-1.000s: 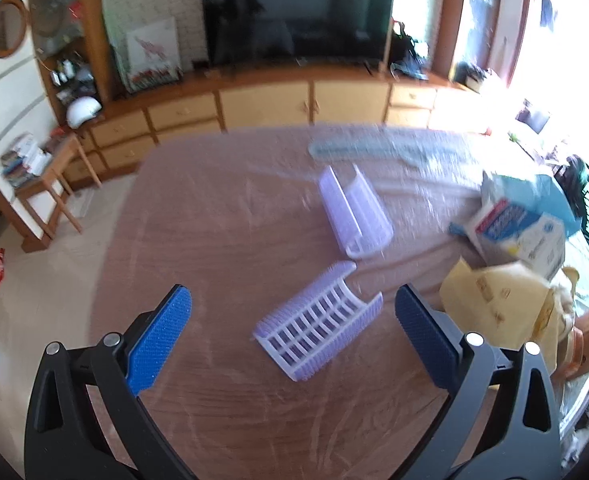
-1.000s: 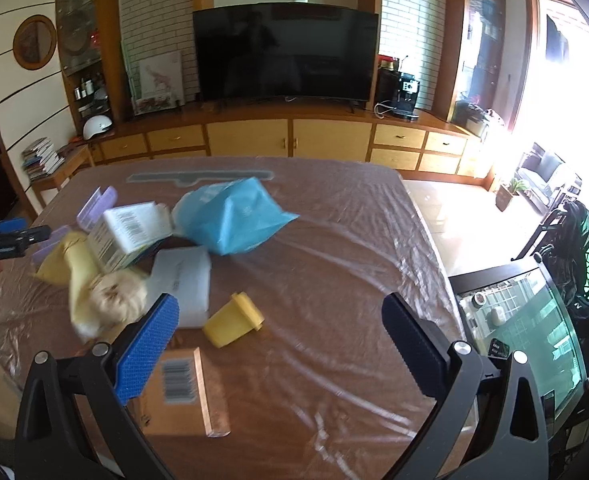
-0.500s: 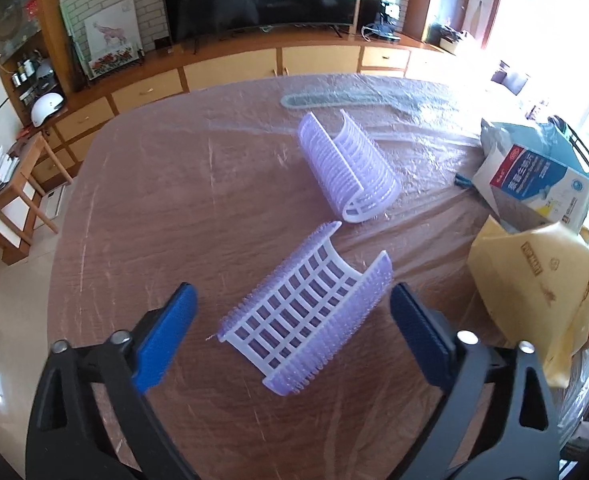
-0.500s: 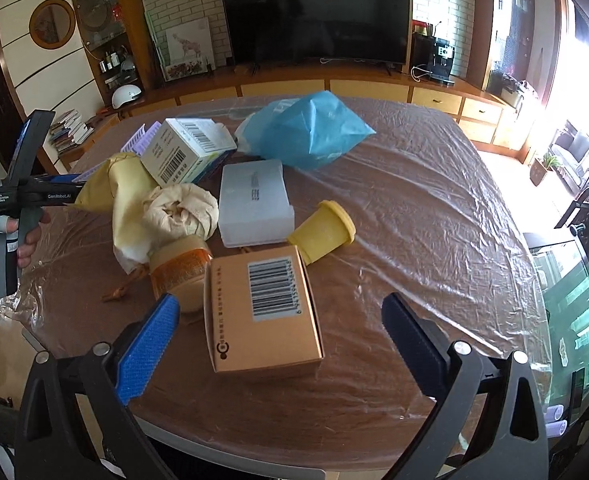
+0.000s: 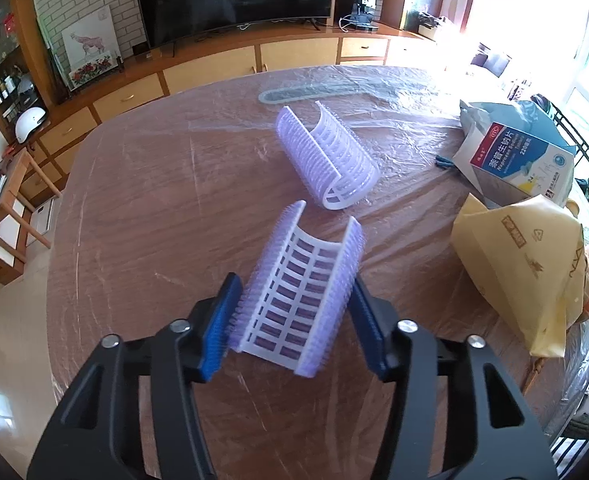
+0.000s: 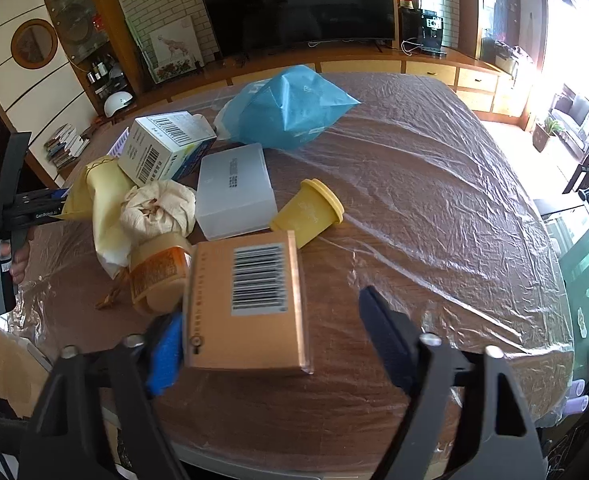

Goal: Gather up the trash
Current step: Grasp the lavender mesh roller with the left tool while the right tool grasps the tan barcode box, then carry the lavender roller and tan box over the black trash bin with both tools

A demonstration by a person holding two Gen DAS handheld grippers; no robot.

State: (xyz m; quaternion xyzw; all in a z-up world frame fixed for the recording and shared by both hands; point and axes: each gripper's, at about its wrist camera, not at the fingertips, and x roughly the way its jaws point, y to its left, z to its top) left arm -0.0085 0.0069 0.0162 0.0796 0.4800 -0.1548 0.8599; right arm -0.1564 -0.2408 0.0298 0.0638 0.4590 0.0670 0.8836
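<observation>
Left hand-held gripper [image 5: 292, 312] just closed, pinching lilac slotted plastic tray [image 5: 300, 294], right hand-held gripper [image 6: 272, 340] closing around tan barcoded cardboard box [image 6: 246, 304], right pad apart, near counter [image 6: 434, 200] edge.

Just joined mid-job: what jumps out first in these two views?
The left gripper has just been closing its fingers around a lilac slotted rack; a second rack lies beyond it. The right gripper has been closing on a tan barcoded box at the near table edge, its right finger not yet touching.
</observation>
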